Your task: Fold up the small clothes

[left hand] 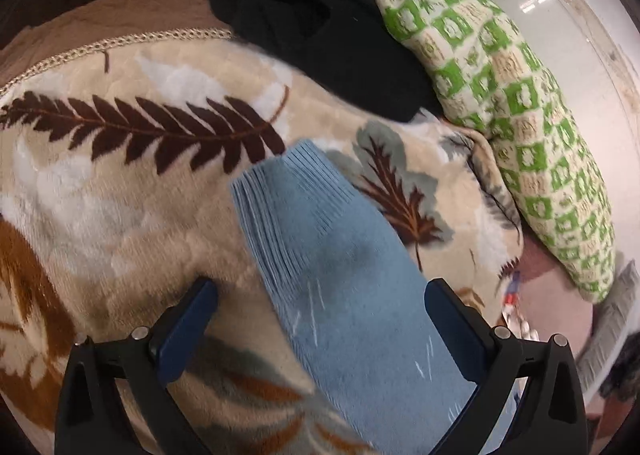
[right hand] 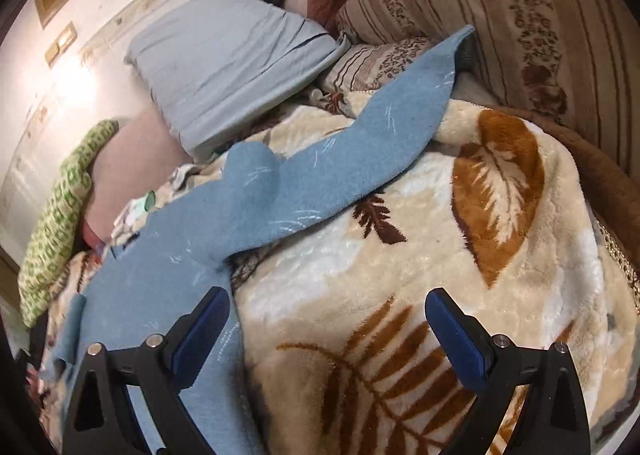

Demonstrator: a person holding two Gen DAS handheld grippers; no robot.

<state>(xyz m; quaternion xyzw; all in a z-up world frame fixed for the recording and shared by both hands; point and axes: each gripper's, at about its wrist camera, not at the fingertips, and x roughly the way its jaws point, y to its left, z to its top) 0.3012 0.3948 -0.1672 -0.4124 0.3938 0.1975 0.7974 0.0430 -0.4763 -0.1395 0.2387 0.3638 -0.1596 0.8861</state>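
A light blue knit garment [left hand: 360,315] lies on the leaf-patterned blanket [left hand: 120,183], its ribbed cuff [left hand: 296,191] pointing away from me. My left gripper [left hand: 320,295] hangs just above it, open wide, with the cloth lying between the fingers and neither pad pressing on it. In the right wrist view the same blue garment [right hand: 256,191] sprawls across the blanket [right hand: 400,247], one sleeve [right hand: 432,75] reaching towards the pillows. My right gripper [right hand: 328,303] is open with nothing in it; its left finger [right hand: 204,319] is over the garment's edge and its right finger over bare blanket.
A black garment [left hand: 320,27] and a green-and-white checked pillow [left hand: 520,115] lie at the blanket's far side. A grey-blue pillow [right hand: 224,67] and brown striped pillows [right hand: 500,15] are stacked against the wall. The blanket's brown border [right hand: 612,183] drops away at the right.
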